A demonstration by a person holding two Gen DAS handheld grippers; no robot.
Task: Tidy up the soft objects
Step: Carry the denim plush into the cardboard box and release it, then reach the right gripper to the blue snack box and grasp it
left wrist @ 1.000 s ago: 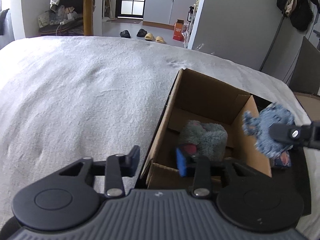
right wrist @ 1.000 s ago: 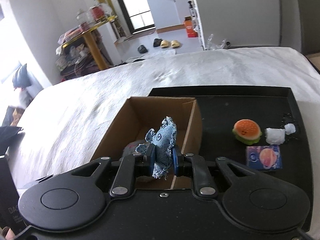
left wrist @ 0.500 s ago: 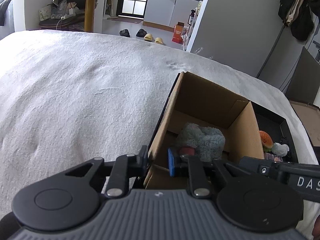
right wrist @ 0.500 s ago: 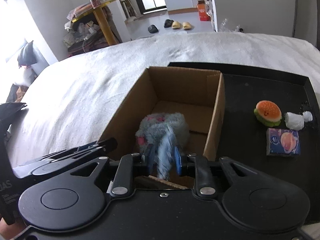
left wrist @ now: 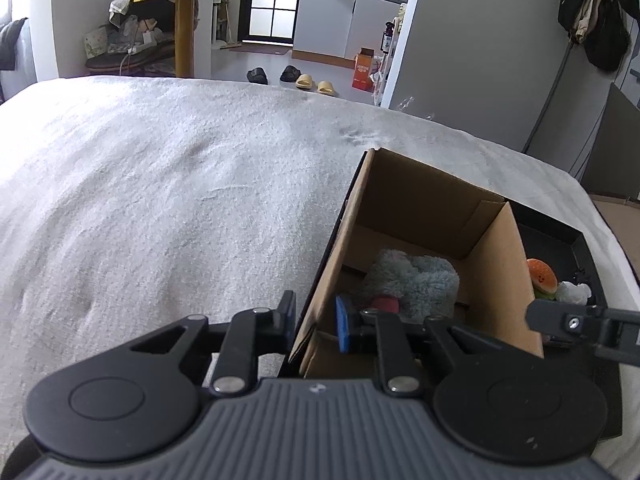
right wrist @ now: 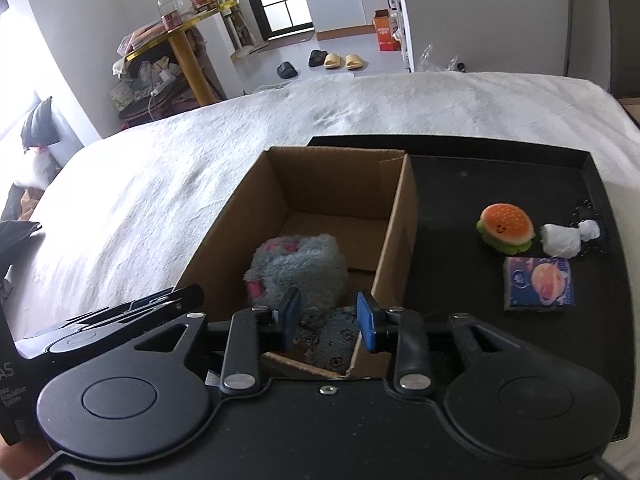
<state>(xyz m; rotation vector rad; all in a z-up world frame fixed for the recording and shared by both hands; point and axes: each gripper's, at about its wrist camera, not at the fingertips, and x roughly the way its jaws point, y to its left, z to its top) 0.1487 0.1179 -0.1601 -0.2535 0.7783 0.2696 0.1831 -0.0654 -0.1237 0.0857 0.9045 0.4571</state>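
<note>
Daylight fills both views and the pictures are bright and mostly sharp. In the right wrist view, strong light from the left overexposes the white bed cover [right wrist: 132, 184] almost to pure white. The cardboard box [left wrist: 496, 280] keeps soft shadow inside. The fisheye lens bends the walls and the bed edges near the borders. The nearest parts of the picture look slightly soft.
</note>
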